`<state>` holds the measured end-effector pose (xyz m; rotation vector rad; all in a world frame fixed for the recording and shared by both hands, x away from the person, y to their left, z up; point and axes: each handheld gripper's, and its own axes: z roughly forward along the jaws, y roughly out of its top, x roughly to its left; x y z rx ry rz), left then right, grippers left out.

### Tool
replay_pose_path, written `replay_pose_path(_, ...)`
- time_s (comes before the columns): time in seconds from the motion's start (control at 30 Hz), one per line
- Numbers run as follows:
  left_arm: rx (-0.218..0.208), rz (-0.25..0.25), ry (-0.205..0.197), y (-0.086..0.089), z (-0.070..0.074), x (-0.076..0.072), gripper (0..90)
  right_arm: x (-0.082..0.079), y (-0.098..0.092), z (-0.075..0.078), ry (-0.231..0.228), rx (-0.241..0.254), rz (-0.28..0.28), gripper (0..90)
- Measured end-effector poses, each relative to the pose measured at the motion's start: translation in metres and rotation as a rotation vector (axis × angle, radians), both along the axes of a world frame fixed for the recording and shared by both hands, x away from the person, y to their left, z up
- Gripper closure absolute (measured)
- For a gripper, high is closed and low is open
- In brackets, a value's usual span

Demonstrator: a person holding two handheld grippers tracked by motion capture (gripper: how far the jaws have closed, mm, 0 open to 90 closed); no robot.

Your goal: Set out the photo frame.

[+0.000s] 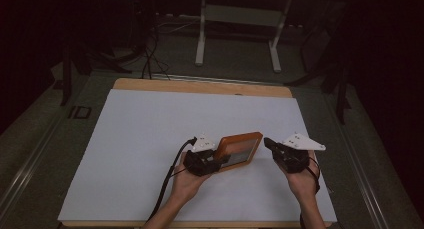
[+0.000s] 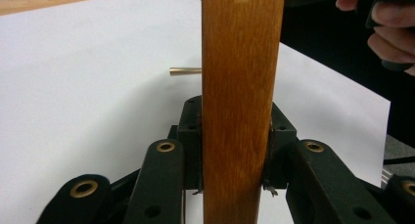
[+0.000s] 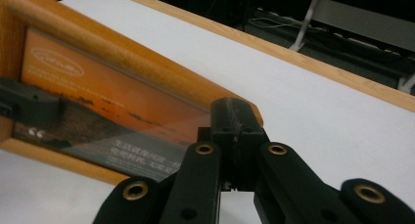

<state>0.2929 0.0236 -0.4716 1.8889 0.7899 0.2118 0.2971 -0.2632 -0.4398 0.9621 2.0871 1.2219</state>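
Observation:
A wooden picture frame (image 1: 241,148) with an orange print behind glass is tilted up off the white sheet (image 1: 145,139). My left gripper (image 1: 218,161) is shut on its near left edge; in the left gripper view the frame's wooden edge (image 2: 242,77) stands between the jaws, with a brass rod (image 2: 185,71) sticking out behind it. My right gripper (image 1: 268,142) is just right of the frame, its jaws shut with nothing between them. In the right gripper view the shut tips (image 3: 234,117) sit in front of the frame (image 3: 107,82), near its corner. Whether they touch it I cannot tell.
The sheet covers a wooden table (image 1: 200,86), bare at its far edge. Behind it stand a white metal rack (image 1: 239,16) and floor cables (image 1: 149,54). The hand holding the right gripper (image 2: 391,35) is at the upper right of the left gripper view.

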Motion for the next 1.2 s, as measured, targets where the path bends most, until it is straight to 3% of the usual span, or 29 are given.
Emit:
replay_pose_path(0.37, 0.017, -0.021, -0.049, 0.009, 0.013, -0.001, 69.0, 0.0, 0.003, -0.002, 0.009, -0.006, 0.026, 89.0)
replay_pose_path(0.63, 0.015, 0.004, -0.083, 0.019, 0.028, -0.005, 69.0, 0.004, 0.007, -0.01, 0.068, 0.079, 0.086, 88.0)
replay_pose_path(0.83, 0.032, 0.009, -0.087, 0.025, 0.035, -0.005, 69.0, 0.003, 0.011, -0.01, 0.071, 0.061, 0.125, 85.7)
replay_pose_path(0.97, 0.052, -0.02, -0.098, 0.026, 0.037, -0.005, 68.9, 0.003, 0.015, -0.01, 0.07, 0.044, 0.163, 82.3)
replay_pose_path(1.2, 0.05, -0.054, -0.081, 0.028, 0.038, 0.002, 68.6, 0.006, 0.022, -0.01, 0.092, 0.022, 0.208, 66.8)
